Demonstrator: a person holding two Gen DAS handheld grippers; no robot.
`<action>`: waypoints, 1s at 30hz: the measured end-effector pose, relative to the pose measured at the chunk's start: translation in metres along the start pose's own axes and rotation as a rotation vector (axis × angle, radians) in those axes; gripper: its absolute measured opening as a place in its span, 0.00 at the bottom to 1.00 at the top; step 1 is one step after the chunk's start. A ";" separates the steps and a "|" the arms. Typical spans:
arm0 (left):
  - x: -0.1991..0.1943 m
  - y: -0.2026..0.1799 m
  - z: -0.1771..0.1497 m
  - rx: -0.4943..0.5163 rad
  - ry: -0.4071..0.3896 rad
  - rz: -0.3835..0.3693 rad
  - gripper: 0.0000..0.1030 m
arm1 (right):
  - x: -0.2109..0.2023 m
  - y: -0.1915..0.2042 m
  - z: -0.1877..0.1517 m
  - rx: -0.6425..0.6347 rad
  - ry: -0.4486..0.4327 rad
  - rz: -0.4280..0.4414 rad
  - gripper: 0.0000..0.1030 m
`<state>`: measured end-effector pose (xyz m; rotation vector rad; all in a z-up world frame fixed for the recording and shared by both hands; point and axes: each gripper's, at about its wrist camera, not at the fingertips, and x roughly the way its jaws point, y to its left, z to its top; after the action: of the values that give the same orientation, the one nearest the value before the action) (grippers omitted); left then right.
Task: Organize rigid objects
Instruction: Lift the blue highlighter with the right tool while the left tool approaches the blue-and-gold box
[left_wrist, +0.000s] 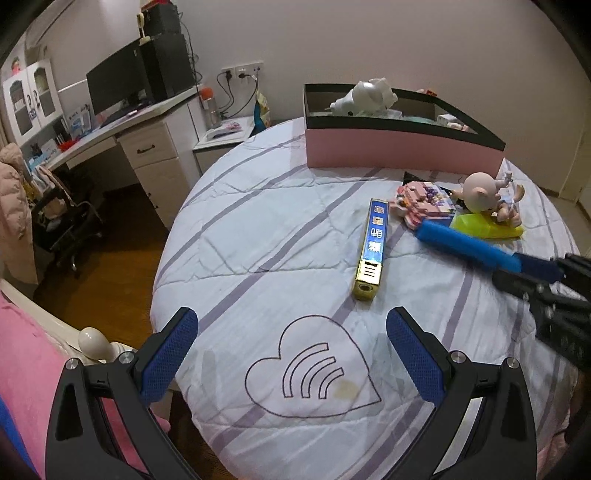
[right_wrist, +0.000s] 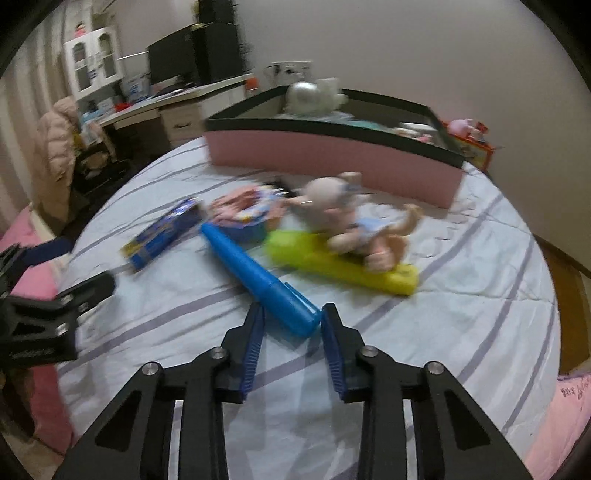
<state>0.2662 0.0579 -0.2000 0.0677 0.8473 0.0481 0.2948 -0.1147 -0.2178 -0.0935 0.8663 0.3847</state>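
Note:
My right gripper (right_wrist: 291, 317) is shut on the near end of a blue tube-shaped case (right_wrist: 255, 278), held just above the quilt; it also shows in the left wrist view (left_wrist: 469, 247). My left gripper (left_wrist: 291, 332) is open and empty over the heart print. A gold and blue long box (left_wrist: 373, 251) lies ahead of it. A pink block toy (left_wrist: 424, 205), a pig doll (left_wrist: 487, 195) and a yellow-green case (left_wrist: 487, 227) lie beyond. A pink open box (left_wrist: 388, 144) with a white toy (left_wrist: 365, 96) stands at the back.
The objects lie on a bed with a striped white quilt (left_wrist: 258, 229). A desk with a monitor (left_wrist: 114, 85) and drawers stands at the far left, with an office chair (left_wrist: 66, 221) beside it. A bedpost knob (left_wrist: 92, 341) is at the near left.

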 end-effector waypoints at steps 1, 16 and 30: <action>-0.001 0.000 -0.001 0.001 -0.003 -0.001 1.00 | -0.001 0.003 0.000 -0.006 0.002 0.009 0.32; -0.002 -0.002 0.001 0.028 0.014 -0.052 1.00 | 0.028 0.020 0.025 -0.133 0.028 0.013 0.52; 0.004 -0.006 0.002 0.036 0.036 -0.051 1.00 | 0.036 0.030 0.036 -0.174 0.029 0.166 0.28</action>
<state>0.2703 0.0520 -0.2017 0.0793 0.8857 -0.0139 0.3304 -0.0681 -0.2194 -0.1890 0.8708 0.6152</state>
